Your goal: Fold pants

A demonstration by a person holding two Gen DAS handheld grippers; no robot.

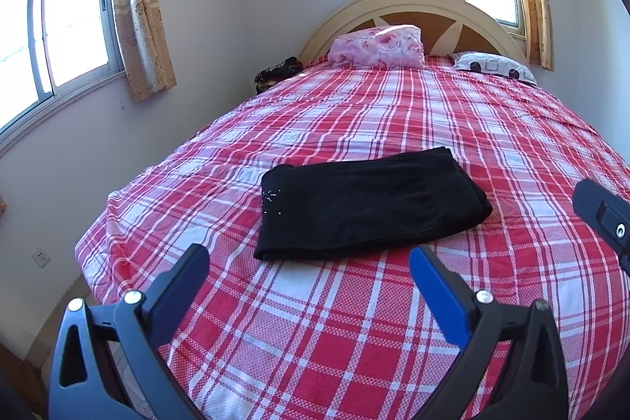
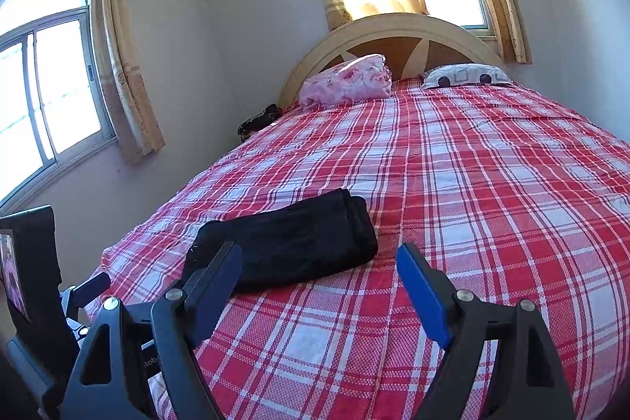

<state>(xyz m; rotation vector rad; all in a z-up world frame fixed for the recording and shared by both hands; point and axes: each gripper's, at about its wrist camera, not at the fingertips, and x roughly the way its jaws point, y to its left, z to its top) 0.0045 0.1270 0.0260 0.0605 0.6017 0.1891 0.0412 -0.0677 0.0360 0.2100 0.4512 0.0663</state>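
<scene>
Black pants [image 1: 366, 203] lie folded into a compact rectangle on the red-and-white plaid bed [image 1: 393, 321]; a small sparkly pattern shows near their left end. My left gripper [image 1: 309, 262] is open and empty, held above the bed just in front of the pants. My right gripper [image 2: 319, 258] is open and empty, in front of and to the right of the pants [image 2: 291, 243]. Part of the right gripper [image 1: 606, 223] shows at the right edge of the left wrist view. The left gripper's body [image 2: 35, 278] shows at the left edge of the right wrist view.
A pink floral bundle [image 1: 378, 46] and a patterned pillow [image 1: 494, 65] lie by the headboard [image 1: 409, 10]. A dark item [image 1: 275, 73] sits at the bed's far left edge. Wall and windows with curtains lie to the left and behind.
</scene>
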